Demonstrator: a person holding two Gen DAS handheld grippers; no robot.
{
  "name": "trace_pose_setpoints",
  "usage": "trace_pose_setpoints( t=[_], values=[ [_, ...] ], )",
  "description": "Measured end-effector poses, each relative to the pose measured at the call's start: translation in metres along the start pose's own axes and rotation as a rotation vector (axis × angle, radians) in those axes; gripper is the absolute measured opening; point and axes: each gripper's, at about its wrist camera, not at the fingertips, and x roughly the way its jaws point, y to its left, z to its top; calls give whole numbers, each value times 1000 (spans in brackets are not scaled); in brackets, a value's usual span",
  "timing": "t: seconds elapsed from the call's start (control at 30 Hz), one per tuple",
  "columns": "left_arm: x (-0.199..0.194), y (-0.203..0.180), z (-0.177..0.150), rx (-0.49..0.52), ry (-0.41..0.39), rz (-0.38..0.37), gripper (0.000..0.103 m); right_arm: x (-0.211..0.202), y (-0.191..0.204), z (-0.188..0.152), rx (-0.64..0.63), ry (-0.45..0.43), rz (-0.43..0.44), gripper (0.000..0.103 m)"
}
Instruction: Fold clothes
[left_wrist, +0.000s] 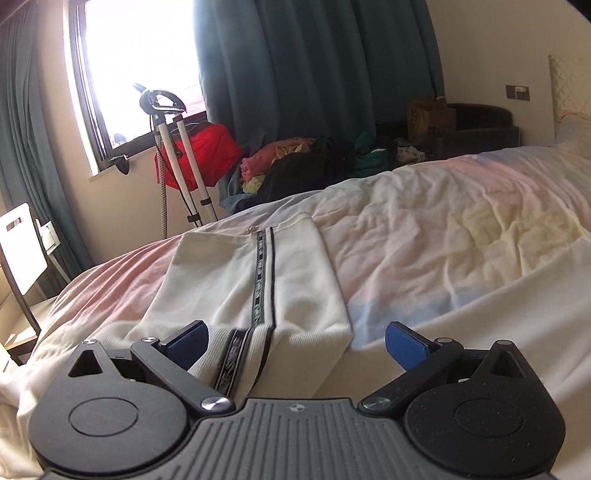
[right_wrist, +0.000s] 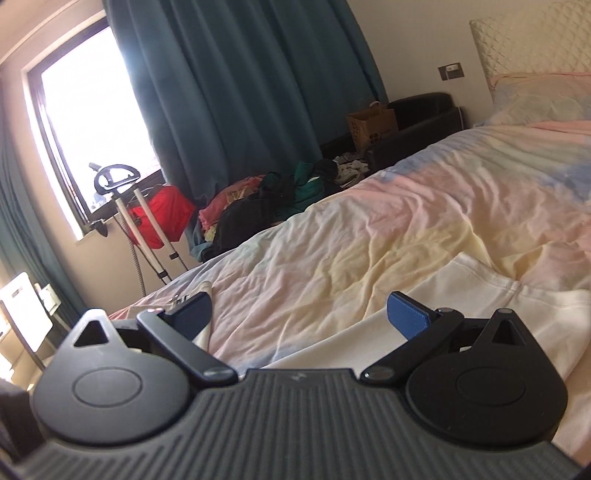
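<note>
A cream garment with a dark patterned stripe down its middle lies flat on the bed. Its ribbed hem hangs over the near edge. My left gripper is open, low over that hem, with the stripe between its blue pads. My right gripper is open above the bedspread. A white part of the garment lies under its right finger. A small cream edge shows by its left finger.
The bed has a crumpled pastel cover and a pillow at the head. Beyond the far side are a clothes pile, a garment steamer stand, a red bag, a paper bag, a dark armchair and a chair.
</note>
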Motion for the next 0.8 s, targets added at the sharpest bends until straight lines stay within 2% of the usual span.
trace_pose_setpoints(
  t=[0.07, 0.2, 0.3, 0.43, 0.53, 0.6, 0.67, 0.7, 0.8],
  values=[
    [33, -14, 24, -14, 5, -9, 103, 4, -6, 2, 24, -20, -25, 103],
    [111, -35, 57, -51, 60, 63, 97, 23, -15, 1, 42, -21, -72, 103],
    [167, -45, 68, -26, 95, 130, 95, 42, -21, -2, 55, -2, -91, 103],
    [227, -52, 75, -24, 157, 187, 67, 62, -28, -5, 63, 3, -116, 103],
    [248, -39, 72, -179, 153, 186, 59, 76, -35, -8, 86, 18, -136, 103],
    [252, -33, 69, -226, 141, 191, 48, 85, -42, -10, 121, 45, -139, 103],
    [254, -31, 71, -227, 117, 195, 10, 88, -47, -11, 147, 57, -143, 103],
    [252, -30, 73, -228, 106, 187, 6, 90, -49, -11, 159, 61, -145, 103],
    [238, -35, 83, -217, 48, 187, 4, 88, -51, -11, 177, 55, -144, 103]
  ],
)
